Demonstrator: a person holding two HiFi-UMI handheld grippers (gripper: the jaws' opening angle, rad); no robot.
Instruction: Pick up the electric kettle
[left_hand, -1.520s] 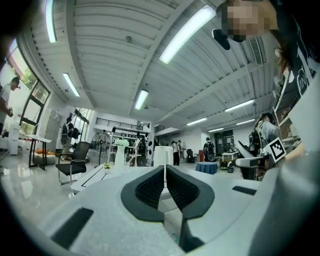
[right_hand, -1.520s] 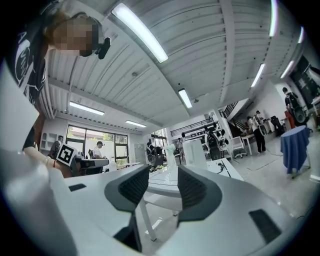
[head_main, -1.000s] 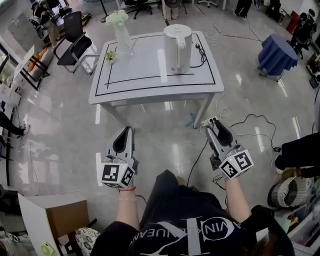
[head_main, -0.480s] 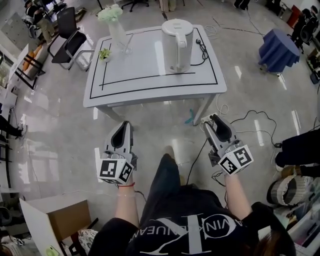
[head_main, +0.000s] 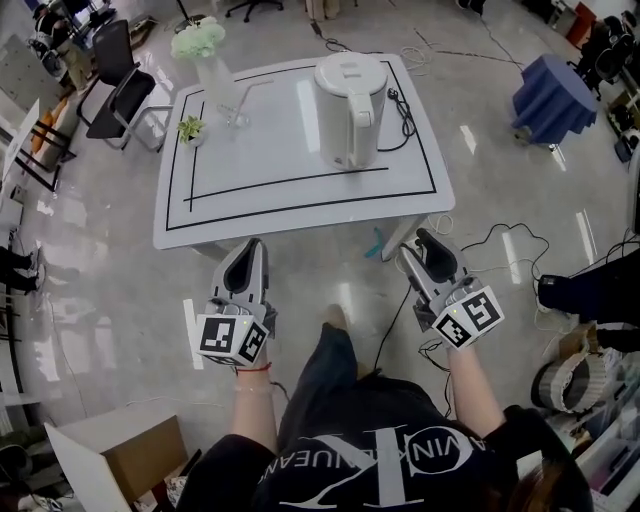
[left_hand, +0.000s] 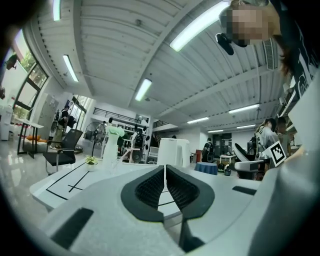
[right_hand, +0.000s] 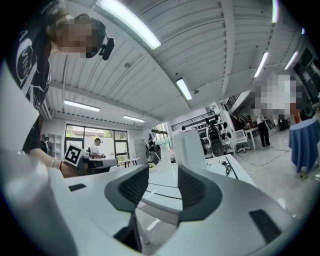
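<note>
A white electric kettle (head_main: 348, 108) stands upright on the white table (head_main: 290, 190), right of centre, its handle turned toward me. Both grippers hover over the floor short of the table's front edge, well apart from the kettle. My left gripper (head_main: 247, 262) is shut, pads together with nothing between them. My right gripper (head_main: 427, 246) is open and empty, near the table's front right corner. In the left gripper view the kettle (left_hand: 173, 152) rises beyond the shut left gripper (left_hand: 165, 174). The right gripper view shows the kettle (right_hand: 189, 148) past the open right gripper (right_hand: 162, 186).
On the table's far left stand a vase of pale flowers (head_main: 205, 58), a clear glass (head_main: 236, 112) and a small plant (head_main: 190, 129). A black cord (head_main: 402, 108) lies beside the kettle. A chair (head_main: 115, 82), a blue-draped stool (head_main: 548, 96), floor cables (head_main: 500, 242) and a cardboard box (head_main: 125, 458) surround me.
The table and kettle have come nearer in the head view. Both grippers now sit closer to the table's front edge. Their jaws have not changed.
</note>
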